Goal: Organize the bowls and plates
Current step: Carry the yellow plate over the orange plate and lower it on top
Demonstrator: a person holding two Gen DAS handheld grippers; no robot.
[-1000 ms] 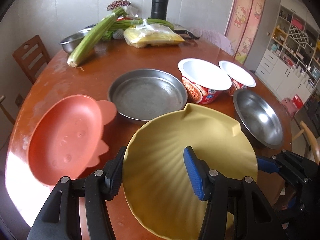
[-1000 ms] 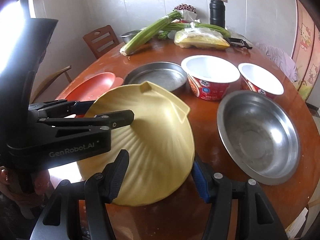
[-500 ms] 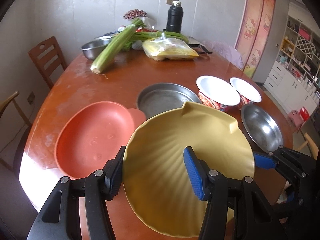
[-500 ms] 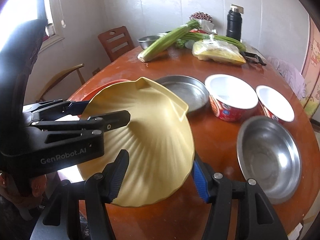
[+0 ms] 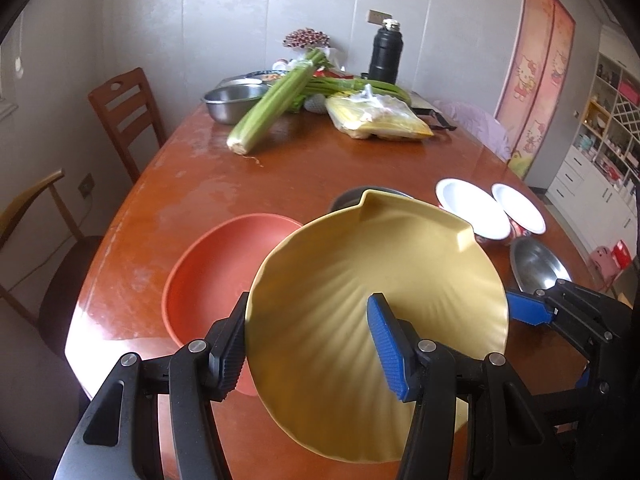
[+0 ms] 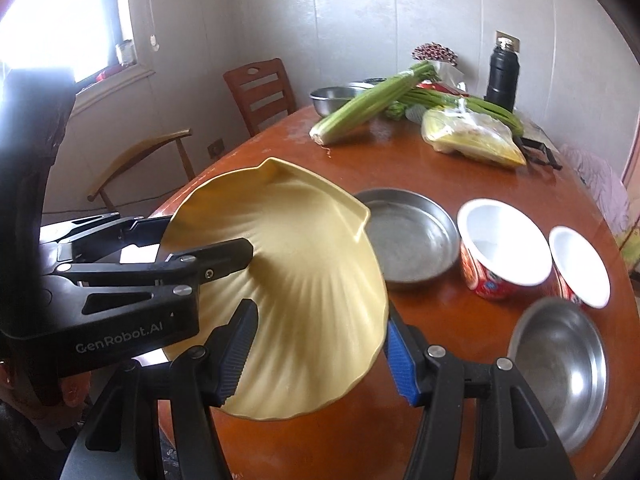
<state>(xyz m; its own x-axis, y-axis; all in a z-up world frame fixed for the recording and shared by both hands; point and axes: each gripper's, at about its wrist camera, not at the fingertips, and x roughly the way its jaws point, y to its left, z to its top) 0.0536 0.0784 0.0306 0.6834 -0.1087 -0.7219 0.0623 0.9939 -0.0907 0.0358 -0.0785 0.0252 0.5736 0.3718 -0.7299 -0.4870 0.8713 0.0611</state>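
Left hand-held gripper [image 5: 310, 346], right hand-held gripper [image 6: 316, 354] clamp yellow plate [image 5: 372, 280].

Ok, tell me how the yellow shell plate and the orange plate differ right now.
The yellow shell plate is lifted and tilted, clamped at opposite edges by the left gripper and the right gripper; the orange plate lies flat on the table, untouched. The yellow shell plate is ribbed with a notched rim; the orange plate looks smooth. Both are broad, shallow and matte, unlike the steel dishes.
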